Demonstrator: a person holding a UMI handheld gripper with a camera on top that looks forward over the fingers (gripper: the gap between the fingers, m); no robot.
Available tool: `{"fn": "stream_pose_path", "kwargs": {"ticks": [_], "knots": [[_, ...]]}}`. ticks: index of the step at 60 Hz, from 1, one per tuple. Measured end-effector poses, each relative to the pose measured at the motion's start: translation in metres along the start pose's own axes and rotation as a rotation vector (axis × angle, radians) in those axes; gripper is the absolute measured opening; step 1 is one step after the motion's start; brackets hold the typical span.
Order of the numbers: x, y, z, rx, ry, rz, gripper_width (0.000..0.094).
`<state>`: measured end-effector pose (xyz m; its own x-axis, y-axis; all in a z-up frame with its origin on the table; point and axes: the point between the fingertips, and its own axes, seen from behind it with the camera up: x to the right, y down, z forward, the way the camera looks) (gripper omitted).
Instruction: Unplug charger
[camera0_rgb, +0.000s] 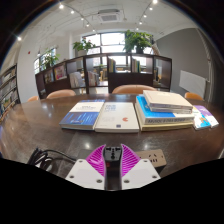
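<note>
Fingers (113, 165) look clamped on your charger (113, 153); it seems light and rigid, so hold its body, not the cable (45, 156), above the power strip (152, 157).

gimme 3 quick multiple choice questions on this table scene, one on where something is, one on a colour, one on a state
1. Where do the books lie?
A. on the table beyond the fingers
B. on the floor
C. between the fingers

2. What colour are the pads on the gripper?
A. green
B. magenta
C. yellow

3. How is the power strip?
A. hanging in the air
B. resting on the table
C. standing on a chair

Answers: 1 A, they spread across the tabletop ahead. 2 B, both inner faces show magenta. 3 B, it lies flat beside the fingers.
</note>
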<state>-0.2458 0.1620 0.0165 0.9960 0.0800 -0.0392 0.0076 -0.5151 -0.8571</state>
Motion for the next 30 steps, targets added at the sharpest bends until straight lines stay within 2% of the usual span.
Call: {"fn": "stream_pose_path", "kwargs": {"ticks": [6, 7, 10, 11, 12, 14, 16, 19, 23, 30], "knots": [[0.0, -0.01, -0.004, -0.104, 0.009, -0.002, 0.0108], [0.0, -0.034, -0.012, -0.063, 0.007, -0.01, 0.0107], [0.015, -0.141, -0.052, 0.159, 0.039, -0.04, 0.0106], [0.024, -0.176, -0.06, 0.198, 0.044, -0.034, 0.0105], [0.028, -0.2, -0.079, 0.271, 0.048, -0.035, 0.0105], [0.044, -0.243, -0.109, 0.364, 0.062, -0.033, 0.0103], [0.065, -0.267, -0.132, 0.41, 0.097, -0.04, 0.0105], [0.109, -0.284, -0.141, 0.412, 0.163, -0.078, 0.0104], [0.16, -0.25, -0.141, 0.355, 0.251, -0.115, 0.0119], [0.221, -0.157, -0.093, 0.186, 0.237, -0.08, 0.0124]]}}
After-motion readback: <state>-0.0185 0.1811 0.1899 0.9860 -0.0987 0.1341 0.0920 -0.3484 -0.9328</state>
